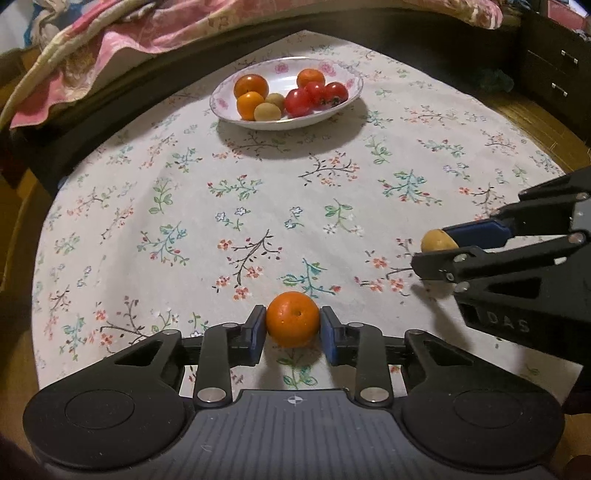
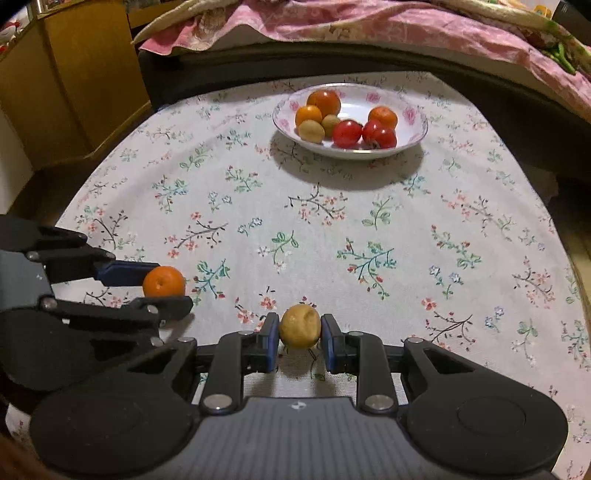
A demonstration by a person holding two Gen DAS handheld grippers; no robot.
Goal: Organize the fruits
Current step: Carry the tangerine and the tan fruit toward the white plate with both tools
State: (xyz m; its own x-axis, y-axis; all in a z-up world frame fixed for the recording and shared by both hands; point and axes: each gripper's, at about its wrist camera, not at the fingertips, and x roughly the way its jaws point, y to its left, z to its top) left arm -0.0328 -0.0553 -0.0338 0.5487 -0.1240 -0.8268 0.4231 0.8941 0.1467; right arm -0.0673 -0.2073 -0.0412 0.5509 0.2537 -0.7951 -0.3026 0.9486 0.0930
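The letters "DAS" were seen embossed on the black body of the right gripper; nothing else was readable.

the surface wears a pale cloth printed with small floral sprigs. directly on it, toward the far edge, sits 1 white shallow dish with pink flowers.

A pink floral quilt drapes a bed across the frame's top; a yellow wooden cabinet stands upper left, dark drawers upper right.
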